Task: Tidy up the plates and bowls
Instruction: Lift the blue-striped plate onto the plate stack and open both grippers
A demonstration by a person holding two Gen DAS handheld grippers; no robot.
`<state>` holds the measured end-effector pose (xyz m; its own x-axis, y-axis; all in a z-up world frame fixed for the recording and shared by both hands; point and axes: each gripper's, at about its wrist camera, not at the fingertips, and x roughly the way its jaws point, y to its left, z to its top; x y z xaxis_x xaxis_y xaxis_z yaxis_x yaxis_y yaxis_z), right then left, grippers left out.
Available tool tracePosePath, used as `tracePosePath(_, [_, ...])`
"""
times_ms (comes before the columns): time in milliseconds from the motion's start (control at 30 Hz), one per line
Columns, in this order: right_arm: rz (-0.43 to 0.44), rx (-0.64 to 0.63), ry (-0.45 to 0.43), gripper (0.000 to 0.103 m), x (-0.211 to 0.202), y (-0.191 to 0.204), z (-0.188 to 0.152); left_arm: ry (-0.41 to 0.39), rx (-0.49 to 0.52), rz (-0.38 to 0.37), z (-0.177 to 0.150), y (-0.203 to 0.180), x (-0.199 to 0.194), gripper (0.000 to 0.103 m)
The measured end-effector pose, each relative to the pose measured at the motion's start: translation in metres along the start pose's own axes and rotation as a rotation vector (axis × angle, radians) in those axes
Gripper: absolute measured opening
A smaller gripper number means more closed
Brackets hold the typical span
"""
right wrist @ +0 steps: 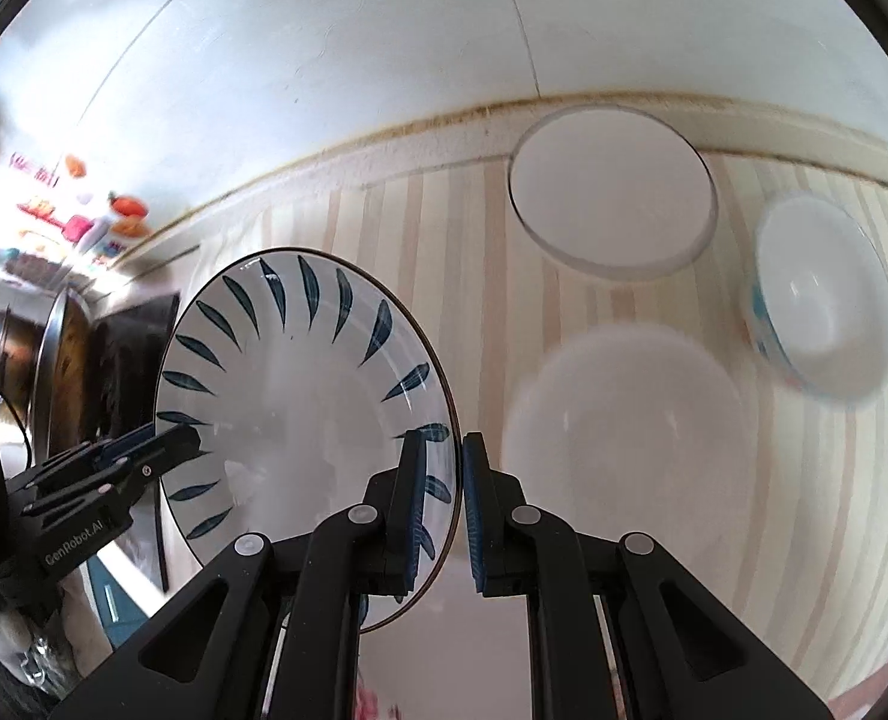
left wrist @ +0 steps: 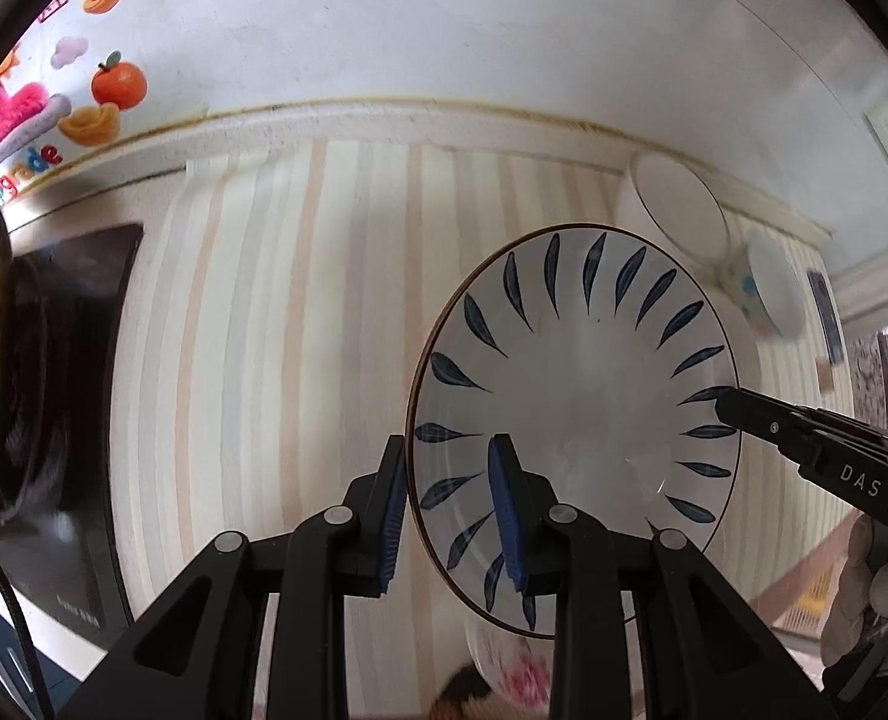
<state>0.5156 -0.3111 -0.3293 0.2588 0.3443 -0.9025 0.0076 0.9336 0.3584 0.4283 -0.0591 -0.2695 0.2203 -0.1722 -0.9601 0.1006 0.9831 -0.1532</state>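
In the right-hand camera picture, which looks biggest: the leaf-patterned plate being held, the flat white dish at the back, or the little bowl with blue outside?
1. Round white plate with dark blue leaf marks, though it is nearest the camera.
2. Flat round white dish.
3. Small white bowl with blue-patterned outside; near the dish in size, so unsure.

The bench (left wrist: 276, 312) is covered with a cloth of pale cream and light pink stripes, and it runs up to a white wall (left wrist: 444, 18) where a brownish dirty line follows the joint. On the wall at the left are bright stickers (left wrist: 117, 84), among them an orange fruit and some coloured letters. A dark glossy panel (left wrist: 66, 372) lies at the left end of the bench, and soft daylight falls on everything.
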Motion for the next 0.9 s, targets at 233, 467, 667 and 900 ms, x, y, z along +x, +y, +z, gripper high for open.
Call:
tracePosePath(233, [0.004,0.014,0.035,0.014,-0.021,-0.021,-0.071,0.049,0.047,-0.020,-0.049,-0.029,0.008,0.024])
tracePosePath(467, [-0.008,0.018,0.091,0.014,-0.023,-0.047,-0.127,0.105,0.086,-0.010,-0.079,-0.045,0.029,0.024])
tracePosePath(667, [-0.014,0.051,0.116,0.014,-0.010,-0.064,-0.152,0.124,0.115,0.027,-0.087,-0.054,0.042,0.024])
tracePosePath(900, [-0.016,0.067,0.137,0.014,0.006,-0.068,-0.156,0.131,0.109,0.040,-0.083,-0.063,0.052,0.024])
